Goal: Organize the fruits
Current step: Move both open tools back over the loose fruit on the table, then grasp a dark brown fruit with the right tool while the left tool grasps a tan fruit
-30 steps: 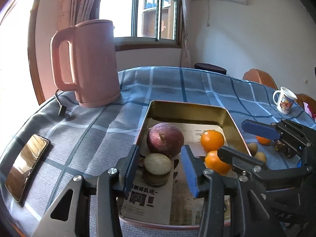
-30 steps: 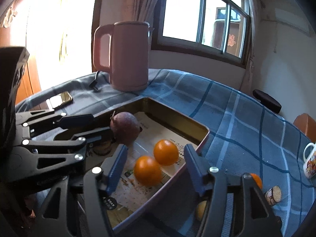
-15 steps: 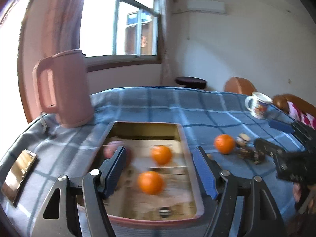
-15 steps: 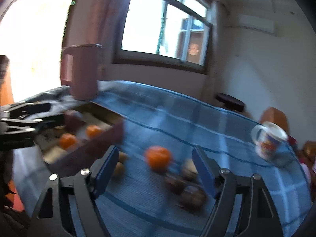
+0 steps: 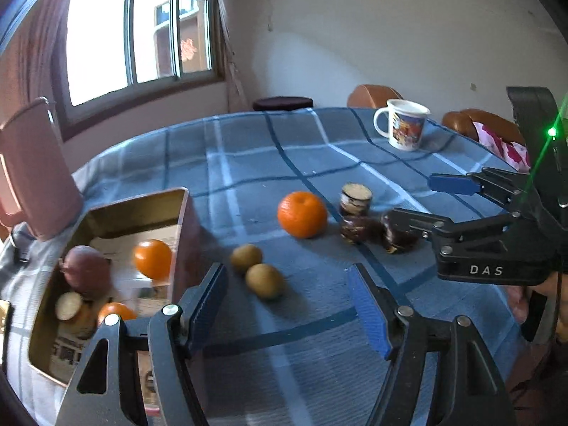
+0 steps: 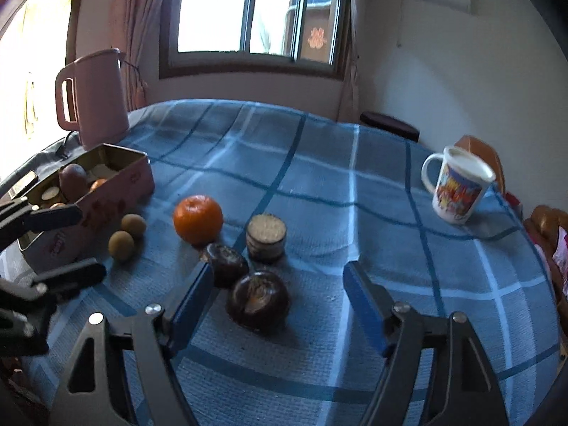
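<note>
Loose on the blue checked cloth lie an orange (image 5: pixel 301 214), two brown kiwis (image 5: pixel 264 280) and a cut stub (image 5: pixel 356 198). My left gripper (image 5: pixel 289 309) is open and empty, just short of the nearer kiwi. My right gripper (image 6: pixel 280 301) is open with its jaws closing. A dark brown round fruit (image 6: pixel 257 298) lies between its pads, untouched. A second dark fruit (image 6: pixel 225 264) sits by the left pad. The tin box (image 5: pixel 184 213) at the left holds two oranges (image 5: pixel 153 258), a purple fruit (image 5: pixel 87 271) and a cut piece.
A pink kettle (image 6: pixel 97 97) stands behind the tin. A printed mug (image 6: pixel 458 191) stands at the far right of the round table, with brown chairs (image 5: pixel 372 94) beyond its edge. In the left wrist view the right gripper (image 5: pixel 426 202) reaches in by the dark fruits.
Both grippers swung right, away from the tin and over to the loose fruit on the cloth. Both jaws stand wider. The cut piece the left gripper framed stays in the tin.
</note>
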